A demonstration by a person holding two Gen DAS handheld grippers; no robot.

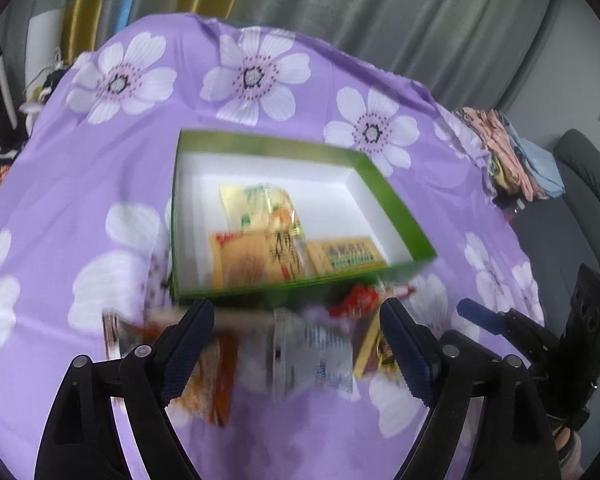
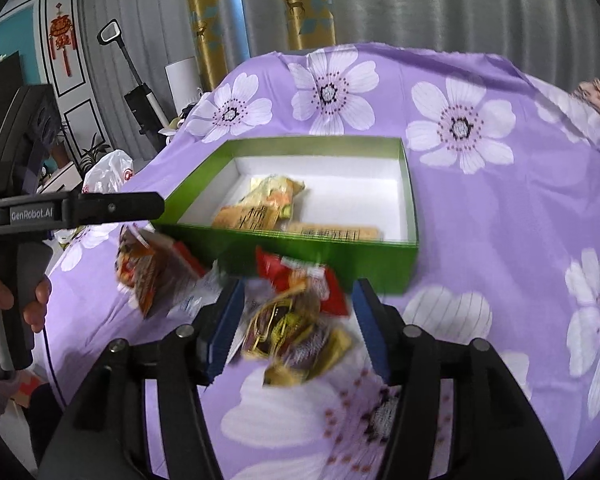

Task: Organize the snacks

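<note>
A green box [image 1: 396, 196] with a white inside sits on the purple flowered cloth; it also shows in the right wrist view [image 2: 340, 258]. Three snack packets [image 1: 260, 236] lie in its near part, also seen from the right [image 2: 260, 208]. Loose snacks lie in front of the box: a clear white packet [image 1: 312, 352], an orange packet [image 1: 212, 384], and a red packet [image 2: 300, 280] over brown-gold ones [image 2: 296, 336]. My left gripper [image 1: 296, 340] is open above the clear packet. My right gripper [image 2: 296, 324] is open around the brown-gold snacks, holding nothing.
The cloth-covered table [image 2: 500, 208] drops off at its far and right edges. Folded clothes [image 1: 512, 152] lie at the right edge. The left gripper's body [image 2: 76, 210] reaches in from the left, above an orange packet [image 2: 148, 272]. Curtains hang behind.
</note>
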